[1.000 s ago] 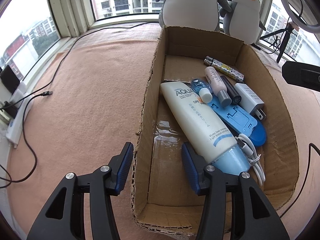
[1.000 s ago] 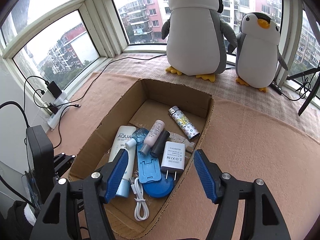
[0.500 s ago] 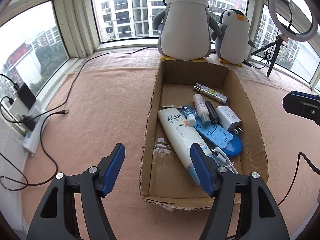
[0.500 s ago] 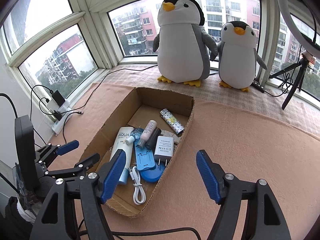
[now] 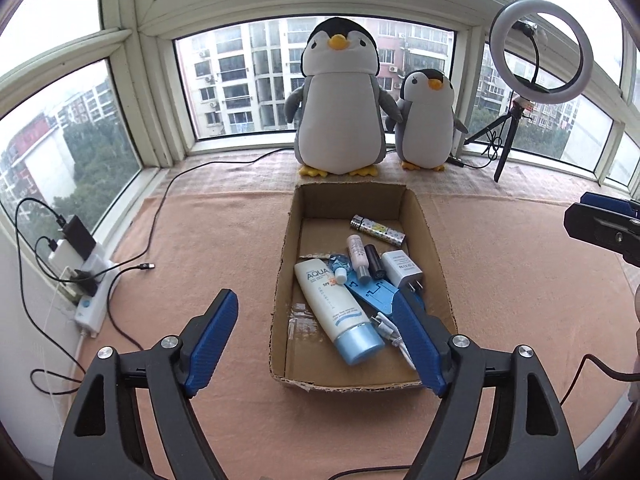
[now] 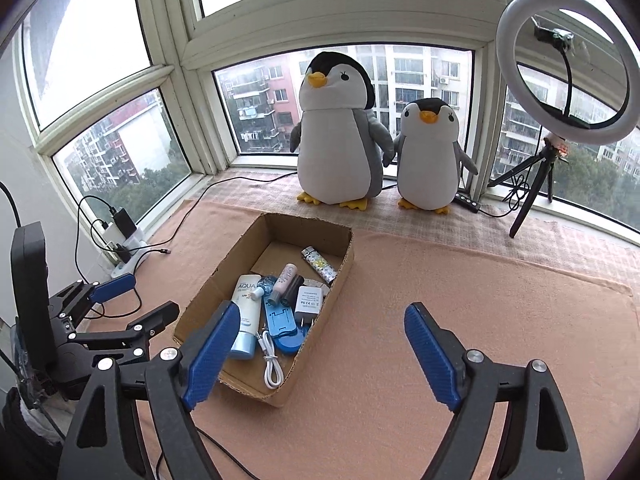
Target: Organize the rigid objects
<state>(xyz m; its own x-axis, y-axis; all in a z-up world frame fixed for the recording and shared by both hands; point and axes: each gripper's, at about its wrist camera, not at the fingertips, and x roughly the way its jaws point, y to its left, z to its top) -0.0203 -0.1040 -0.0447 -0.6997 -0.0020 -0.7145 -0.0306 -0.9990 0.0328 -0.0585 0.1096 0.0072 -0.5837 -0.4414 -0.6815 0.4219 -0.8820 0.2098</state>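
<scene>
An open cardboard box (image 5: 438,264) (image 6: 343,272) lies on the pink mat. Inside it are a white AQUA tube (image 5: 334,308) (image 6: 246,308), a blue phone stand (image 5: 376,294) (image 6: 282,322), a white charger plug (image 5: 400,268) (image 6: 310,300), a patterned lighter (image 5: 378,230) (image 6: 320,266), small bottles (image 5: 357,256) and a white cable (image 6: 270,366). My left gripper (image 5: 320,340) hangs open and empty above the box's near end. My right gripper (image 6: 320,352) is open and empty, held high to the right of the box. The left gripper (image 6: 116,300) also shows in the right wrist view.
Two plush penguins (image 5: 340,108) (image 6: 430,156) stand on the sill behind the box. A ring light on a tripod (image 5: 540,52) (image 6: 568,72) stands at the right. A power strip with chargers and cables (image 5: 86,280) (image 6: 124,244) lies along the left wall.
Both grippers have pulled back and risen away from the box, so it looks smaller and farther. The things in the box have not moved.
</scene>
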